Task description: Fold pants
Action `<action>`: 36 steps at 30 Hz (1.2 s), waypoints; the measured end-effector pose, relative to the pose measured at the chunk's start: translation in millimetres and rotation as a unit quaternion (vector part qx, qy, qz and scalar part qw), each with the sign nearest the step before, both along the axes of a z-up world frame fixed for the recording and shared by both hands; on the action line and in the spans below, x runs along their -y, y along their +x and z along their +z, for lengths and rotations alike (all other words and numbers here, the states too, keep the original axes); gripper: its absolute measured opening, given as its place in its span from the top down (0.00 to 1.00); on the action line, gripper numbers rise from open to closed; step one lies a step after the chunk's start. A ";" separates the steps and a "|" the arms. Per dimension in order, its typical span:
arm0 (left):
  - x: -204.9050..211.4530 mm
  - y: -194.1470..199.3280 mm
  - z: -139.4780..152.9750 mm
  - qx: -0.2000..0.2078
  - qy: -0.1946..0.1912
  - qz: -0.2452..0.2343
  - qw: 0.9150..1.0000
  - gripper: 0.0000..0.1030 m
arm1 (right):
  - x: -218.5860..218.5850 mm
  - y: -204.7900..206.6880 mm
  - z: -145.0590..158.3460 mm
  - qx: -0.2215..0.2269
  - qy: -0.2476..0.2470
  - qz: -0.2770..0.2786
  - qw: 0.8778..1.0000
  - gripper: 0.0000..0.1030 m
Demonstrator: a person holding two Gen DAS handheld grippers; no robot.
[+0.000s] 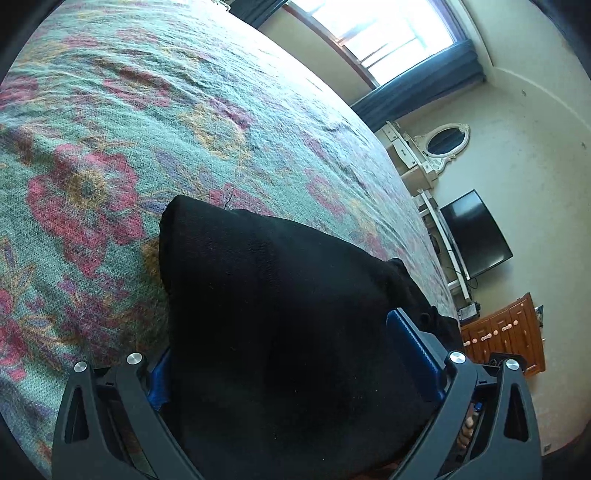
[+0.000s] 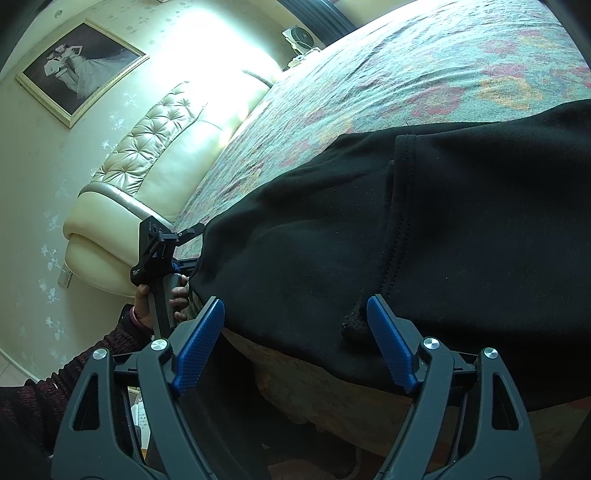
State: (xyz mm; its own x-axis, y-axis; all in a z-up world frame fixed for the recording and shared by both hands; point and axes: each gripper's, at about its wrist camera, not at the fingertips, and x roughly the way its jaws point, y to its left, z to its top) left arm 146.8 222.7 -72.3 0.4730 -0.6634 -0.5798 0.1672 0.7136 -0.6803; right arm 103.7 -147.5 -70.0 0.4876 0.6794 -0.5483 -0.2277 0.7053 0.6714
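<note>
1. The black pants [image 2: 424, 229] lie at the near edge of the bed [image 1: 184, 122], on its floral cover.
2. The left claw [image 1: 295, 369] has pants cloth bunched between its blue pads [image 1: 413, 350]; whether they press on it I cannot tell.
3. The right claw [image 2: 295, 347] stands wide, pads free, the pants edge between them.
4. A hand [image 2: 162, 299] holds the left claw's grip.

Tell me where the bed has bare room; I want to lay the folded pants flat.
The floral blanket is bare beyond the pants, toward the window and the headboard. The near edge is crowded: pants overhang it, both hand-held grippers there.
</note>
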 end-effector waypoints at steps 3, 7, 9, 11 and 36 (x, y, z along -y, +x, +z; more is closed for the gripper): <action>12.2 0.1 4.0 0.004 0.063 -0.004 0.998 0.06 | -0.9 -0.8 0.1 0.000 -0.002 -0.001 1.000 0.22; 21.9 5.6 2.1 -0.003 0.104 -0.026 0.994 0.06 | -2.6 0.5 1.0 -0.001 -0.002 -0.003 1.000 0.22; 24.6 2.1 0.7 0.004 0.121 -0.039 0.992 0.06 | -3.0 0.6 0.5 -0.001 -0.002 -0.003 1.000 0.21; 25.3 -0.3 -1.1 0.003 0.121 -0.038 0.992 0.06 | -3.2 0.6 -0.7 0.000 -0.001 -0.002 1.000 0.17; -18.8 3.2 -7.6 -0.059 0.010 -0.013 0.998 0.81 | -5.0 1.6 -3.9 0.001 -0.005 -0.002 1.000 0.16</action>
